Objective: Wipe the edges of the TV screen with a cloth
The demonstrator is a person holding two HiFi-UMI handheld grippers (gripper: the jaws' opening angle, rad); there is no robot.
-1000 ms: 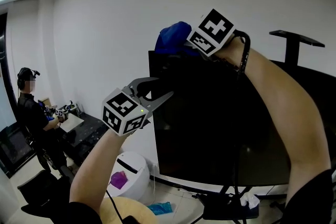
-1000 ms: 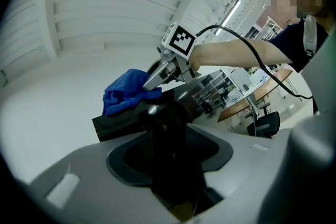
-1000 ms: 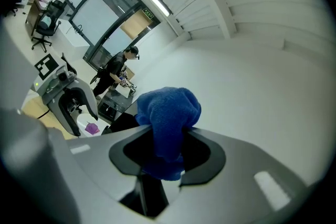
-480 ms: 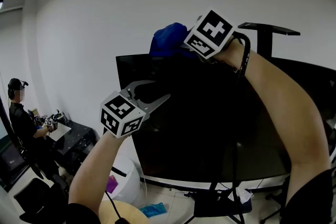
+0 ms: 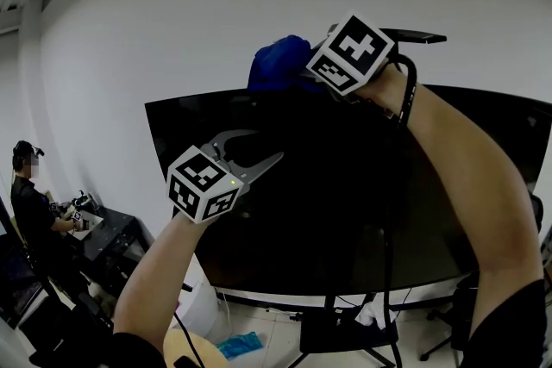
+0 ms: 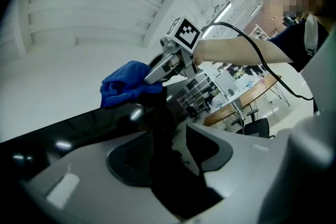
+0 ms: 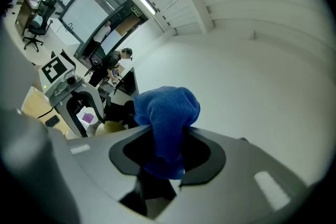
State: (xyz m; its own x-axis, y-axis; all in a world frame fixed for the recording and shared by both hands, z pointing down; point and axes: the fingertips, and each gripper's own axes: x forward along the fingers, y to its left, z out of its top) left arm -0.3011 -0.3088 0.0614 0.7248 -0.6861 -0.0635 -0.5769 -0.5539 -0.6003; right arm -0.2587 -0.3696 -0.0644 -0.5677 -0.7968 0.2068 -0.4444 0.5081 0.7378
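Note:
A wide black TV screen (image 5: pixel 345 211) fills the middle of the head view. A blue cloth (image 5: pixel 280 60) rests on its top edge, some way in from the top left corner. My right gripper (image 5: pixel 300 73) is shut on the cloth, which bunches out between its jaws (image 7: pixel 168 113). Lower and to the left, my left gripper (image 5: pixel 259 152) hovers in front of the screen, open and holding nothing. The left gripper view looks up at the cloth (image 6: pixel 126 89) and the right gripper (image 6: pixel 164 68) above the dark screen (image 6: pixel 52 134).
A person (image 5: pixel 26 194) sits at a desk at the far left. Below the screen are the TV stand base (image 5: pixel 345 332) and a blue item (image 5: pixel 237 345) on the floor. A black bracket (image 5: pixel 414 36) juts above the screen. A white wall stands behind.
The right gripper and cloth have slid right along the top edge, away from the left corner. The left gripper has shifted right with them. Both jaws stand as before.

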